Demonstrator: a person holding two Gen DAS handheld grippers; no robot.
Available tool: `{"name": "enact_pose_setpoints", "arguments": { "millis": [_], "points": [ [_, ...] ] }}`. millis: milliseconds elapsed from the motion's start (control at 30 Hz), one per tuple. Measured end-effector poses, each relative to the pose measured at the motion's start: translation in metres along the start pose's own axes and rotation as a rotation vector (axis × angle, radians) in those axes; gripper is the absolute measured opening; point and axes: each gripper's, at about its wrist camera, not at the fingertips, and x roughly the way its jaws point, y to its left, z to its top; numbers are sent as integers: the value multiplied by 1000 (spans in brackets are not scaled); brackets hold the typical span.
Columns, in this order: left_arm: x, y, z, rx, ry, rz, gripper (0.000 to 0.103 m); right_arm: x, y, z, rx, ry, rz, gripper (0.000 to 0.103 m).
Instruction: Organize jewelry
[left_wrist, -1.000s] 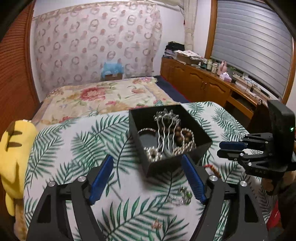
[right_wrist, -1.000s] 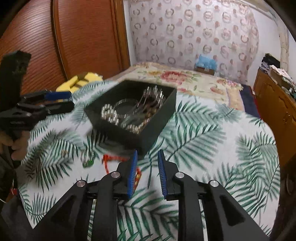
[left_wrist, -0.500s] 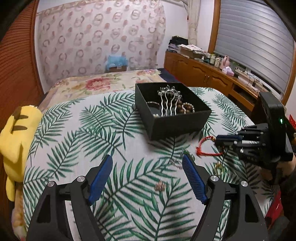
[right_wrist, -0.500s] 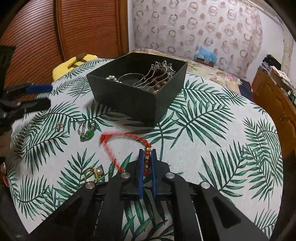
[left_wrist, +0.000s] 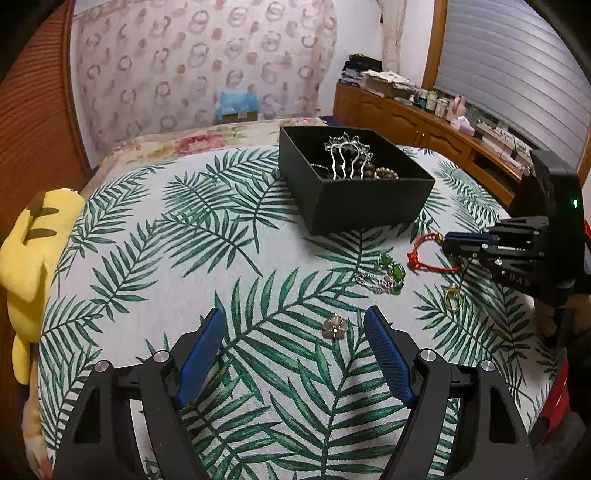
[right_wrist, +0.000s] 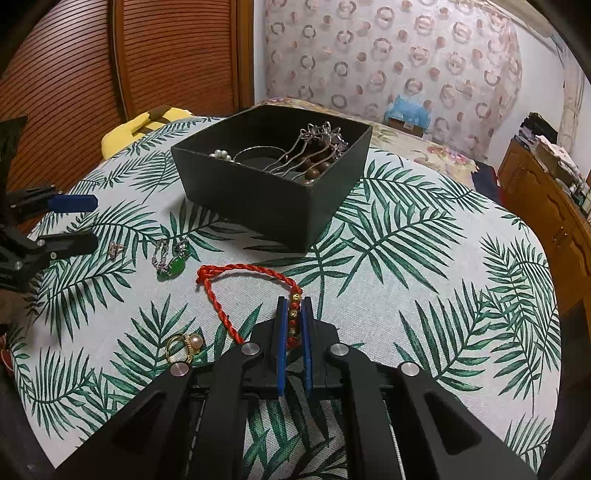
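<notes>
A black box (left_wrist: 354, 206) (right_wrist: 258, 199) with a silver hair comb, beads and pearls inside stands on the leaf-print table. My right gripper (right_wrist: 294, 306) (left_wrist: 448, 245) is shut on the beaded part of a red cord bracelet (right_wrist: 236, 273) (left_wrist: 419, 254), whose loop lies on the cloth. My left gripper (left_wrist: 293, 332) (right_wrist: 79, 221) is open low over the table, with a small flower-shaped brooch (left_wrist: 335, 328) (right_wrist: 115, 249) lying just ahead between its fingers. A green-stone silver bracelet (left_wrist: 388, 275) (right_wrist: 171, 258) and a gold pearl ring (left_wrist: 453, 299) (right_wrist: 183, 345) lie nearby.
A yellow plush toy (left_wrist: 26, 266) sits off the table's left edge. A flowered bed (left_wrist: 207, 140) lies behind the table, and a wooden cabinet (left_wrist: 417, 125) with clutter runs along the right wall. A person's hand (left_wrist: 554, 317) holds the right gripper.
The right gripper's fingers came together on the red bracelet's beads. The left gripper drew back from the box and sank toward the table, so the brooch now lies between its fingers.
</notes>
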Motion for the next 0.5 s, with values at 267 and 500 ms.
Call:
{"name": "enact_pose_setpoints", "arguments": {
  "millis": [267,500],
  "points": [
    [4,-7,-7,15,22,5,74,1,1,0,-7,-1,-10,8],
    [7,-9,-9,21,35,-11,55,1,1,0,-1,-1,-3,8]
  ]
}}
